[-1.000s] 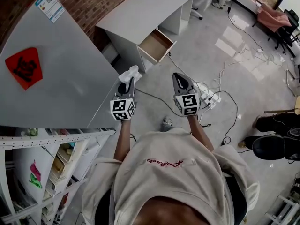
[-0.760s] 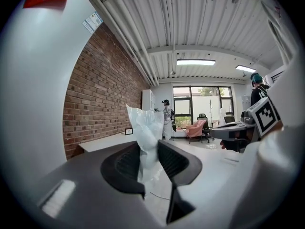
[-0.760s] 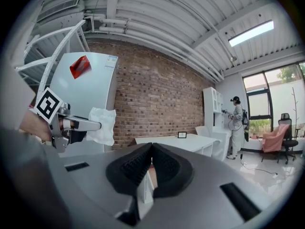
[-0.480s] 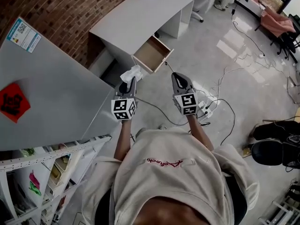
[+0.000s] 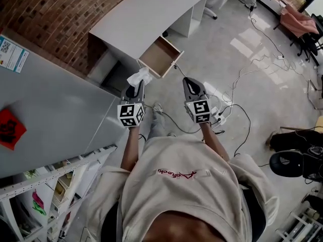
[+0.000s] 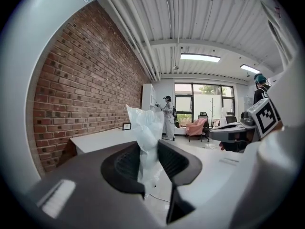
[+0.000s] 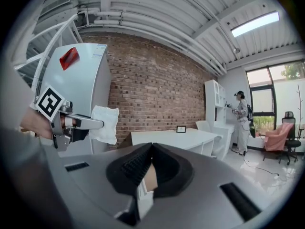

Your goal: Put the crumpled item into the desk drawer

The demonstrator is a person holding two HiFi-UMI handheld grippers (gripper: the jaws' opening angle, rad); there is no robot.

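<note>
Head view shows the left tongs (image 5: 136, 88) squeezing the crumpled item (image 5: 140, 77), a white scrunched thing that may be paper or thin plastic. The jaws are partly closed, with the item pinched between them. Its long side points forward, out past the tips.

The right tongs (image 5: 191, 82) are pressed shut at the tips and hold nothing.

The desk drawer (image 5: 160, 57) is pulled open. It lies ahead of both tongs and lower down, a bit to the right of the left tongs and a bit to the left of the right tongs. It looks about as near to one as to the other, and it is still well apart from the item. I think the left tongs must go forward and down over the open box.

Each tongs has a cube with black and white squares. The shirt (image 5: 192, 195) has red curly writing that I cannot read. A red sticker (image 5: 7, 130) and a small label (image 5: 10, 52) are off to the left, too small to read.
</note>
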